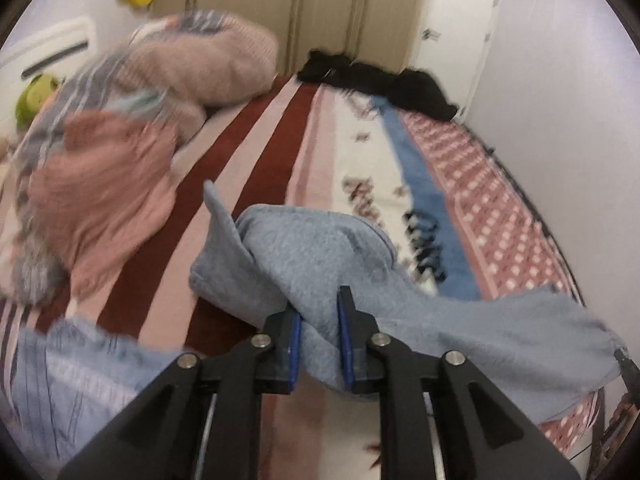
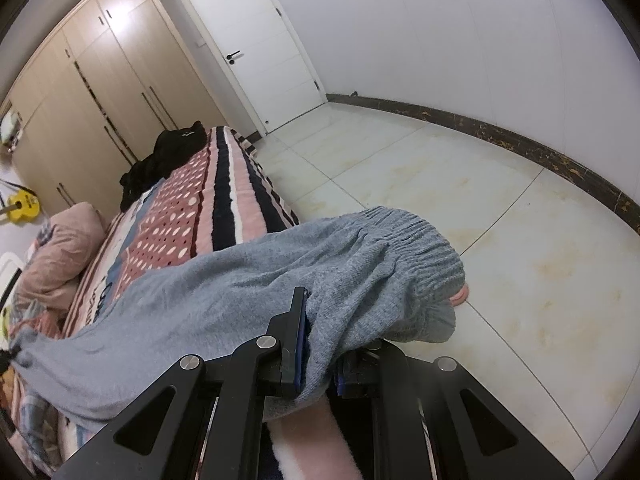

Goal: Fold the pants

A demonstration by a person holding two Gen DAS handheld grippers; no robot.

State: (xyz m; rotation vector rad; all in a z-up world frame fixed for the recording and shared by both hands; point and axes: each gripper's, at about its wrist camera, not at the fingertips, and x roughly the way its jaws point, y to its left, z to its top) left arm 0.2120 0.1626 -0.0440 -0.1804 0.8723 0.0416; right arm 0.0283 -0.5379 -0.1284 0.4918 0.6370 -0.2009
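Pants soft grey knit; blanket fleecy; floor glossy tile.

Striped bedspread lies bare between pink bedding and black garment.

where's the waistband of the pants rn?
In the right wrist view, the waistband hangs off the bed edge over the floor, just beyond the right gripper, which is shut on the pants.

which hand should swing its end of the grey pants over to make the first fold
Probably the left gripper: it pinches the grey pants over open bed. The right gripper holds the waistband end, overhanging the floor.
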